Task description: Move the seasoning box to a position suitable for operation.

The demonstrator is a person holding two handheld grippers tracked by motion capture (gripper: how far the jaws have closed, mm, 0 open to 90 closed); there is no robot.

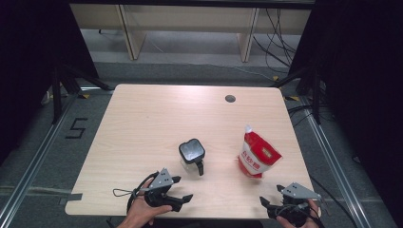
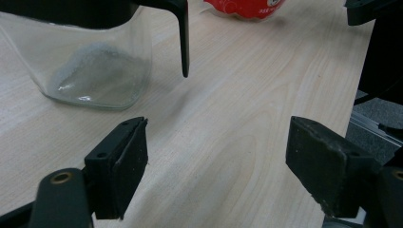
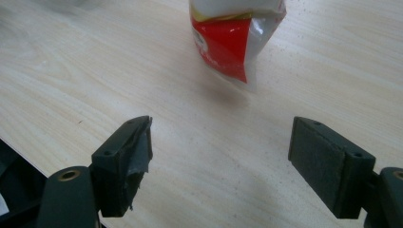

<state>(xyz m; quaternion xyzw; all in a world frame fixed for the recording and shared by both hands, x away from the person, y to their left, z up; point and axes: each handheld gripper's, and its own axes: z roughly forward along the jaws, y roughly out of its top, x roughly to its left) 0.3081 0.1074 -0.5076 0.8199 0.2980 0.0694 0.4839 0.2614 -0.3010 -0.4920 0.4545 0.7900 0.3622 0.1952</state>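
Jar: I saw a clear glass jar [image 1: 191, 159] with a black lid and a black handle standing upright near the middle of the bench [image 1: 142, 123]; in the left gripper view its walls [image 2: 90, 66] showed a low heap of white grains at the bottom.
Pouch: a red and white pouch [image 1: 257, 156] stood to the right of the jar, well apart from it, its white spout pointing up and away; what it held I could not tell.
Left tool: my left tool [image 1: 183, 189] rested at the near edge, its jaws wide with nothing between them, just short of the jar's handle.
Right tool: my right tool [image 1: 271, 195] sat at the near right corner, jaws wide and bare, with the pouch [image 3: 235, 40] ahead of it and apart.
Edges: both tools lay close to the near edge; the pouch stood near the right edge.
Open room: the far half and the left side of the bench gave me free space.
Surface: pale wood grain, with a round cable hole [image 1: 230, 99] near the far edge.
Room: grey floor, dark drapes at both sides, cables on the right, a "5" marked on the floor [image 1: 76, 128] at left.
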